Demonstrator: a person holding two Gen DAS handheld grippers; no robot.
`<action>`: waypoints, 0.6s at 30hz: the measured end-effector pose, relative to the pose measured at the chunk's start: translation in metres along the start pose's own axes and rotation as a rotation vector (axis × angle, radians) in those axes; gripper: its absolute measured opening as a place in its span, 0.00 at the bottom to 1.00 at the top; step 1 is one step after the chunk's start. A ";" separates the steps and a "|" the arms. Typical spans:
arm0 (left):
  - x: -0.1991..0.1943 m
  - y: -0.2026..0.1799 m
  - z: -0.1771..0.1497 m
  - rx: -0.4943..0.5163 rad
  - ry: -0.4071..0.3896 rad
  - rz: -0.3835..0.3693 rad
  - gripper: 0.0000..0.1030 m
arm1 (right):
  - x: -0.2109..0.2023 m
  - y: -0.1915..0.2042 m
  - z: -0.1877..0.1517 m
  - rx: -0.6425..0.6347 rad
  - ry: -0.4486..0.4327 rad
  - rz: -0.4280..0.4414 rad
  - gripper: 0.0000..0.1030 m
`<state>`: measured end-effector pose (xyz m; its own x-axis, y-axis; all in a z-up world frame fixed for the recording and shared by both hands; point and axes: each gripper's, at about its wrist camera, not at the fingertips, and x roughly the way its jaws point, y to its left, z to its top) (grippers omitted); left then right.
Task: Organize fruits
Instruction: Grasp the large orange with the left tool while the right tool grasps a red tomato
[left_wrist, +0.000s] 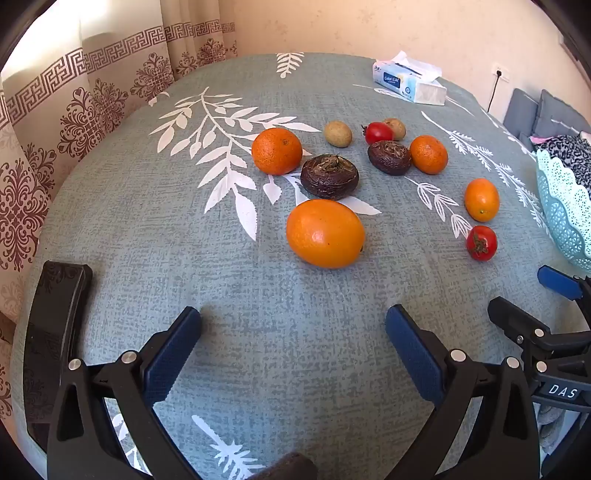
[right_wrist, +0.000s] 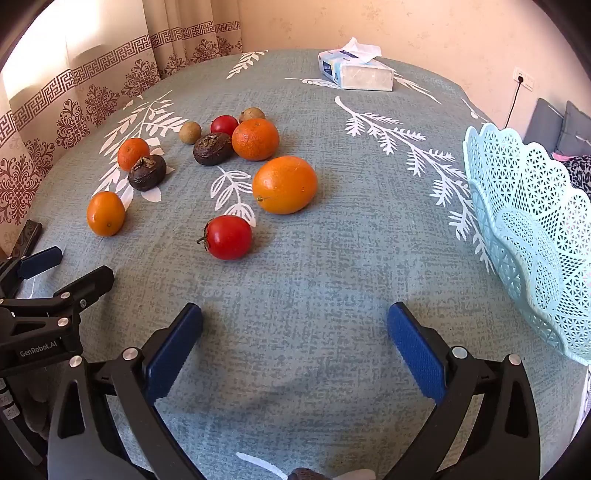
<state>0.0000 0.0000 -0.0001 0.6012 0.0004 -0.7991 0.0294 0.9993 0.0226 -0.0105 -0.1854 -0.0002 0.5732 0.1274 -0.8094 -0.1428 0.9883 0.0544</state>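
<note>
Nine loose fruits lie on the tablecloth (right_wrist: 295, 258), none in the basket (right_wrist: 524, 206), so the task is judged to be at its opening step: selecting and approaching a first fruit. In the right wrist view the nearest piece is a red tomato (right_wrist: 227, 237) at about 11 o'clock from the right gripper (right_wrist: 294, 326), with a large orange (right_wrist: 285, 184) just beyond it at 12 o'clock. Farther out, toward 10 and 11 o'clock, sit a smaller orange (right_wrist: 105, 213), two dark wrinkled fruits (right_wrist: 147, 172), two mandarins (right_wrist: 255, 139), a second tomato (right_wrist: 224, 124) and two small brown fruits (right_wrist: 190, 132). The basket stands at 2 o'clock, well apart from the cluster and apparently empty. The right gripper's jaws stand wide, holding nothing. The left gripper (left_wrist: 293, 326) also has wide, unloaded jaws; the large orange nearest it (left_wrist: 325, 233) lies at 12 o'clock. A tissue box (right_wrist: 356, 72) rests at the far edge. The next move likely calls for advancing one gripper until its fingers straddle a near fruit, then closing gently, since round fruit may roll.
</note>
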 end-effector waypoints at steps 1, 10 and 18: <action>0.000 0.000 0.000 0.003 0.000 0.004 0.95 | 0.000 0.000 0.000 -0.001 -0.001 -0.002 0.98; 0.000 0.000 0.000 0.003 -0.001 0.003 0.95 | 0.000 0.000 0.000 -0.001 -0.001 -0.001 0.98; 0.000 -0.001 0.000 0.005 -0.002 0.011 0.95 | 0.000 0.000 0.000 -0.001 0.003 -0.002 0.98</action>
<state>-0.0002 -0.0011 0.0000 0.6032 0.0112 -0.7975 0.0270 0.9990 0.0345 -0.0102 -0.1856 -0.0002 0.5709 0.1251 -0.8114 -0.1421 0.9885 0.0524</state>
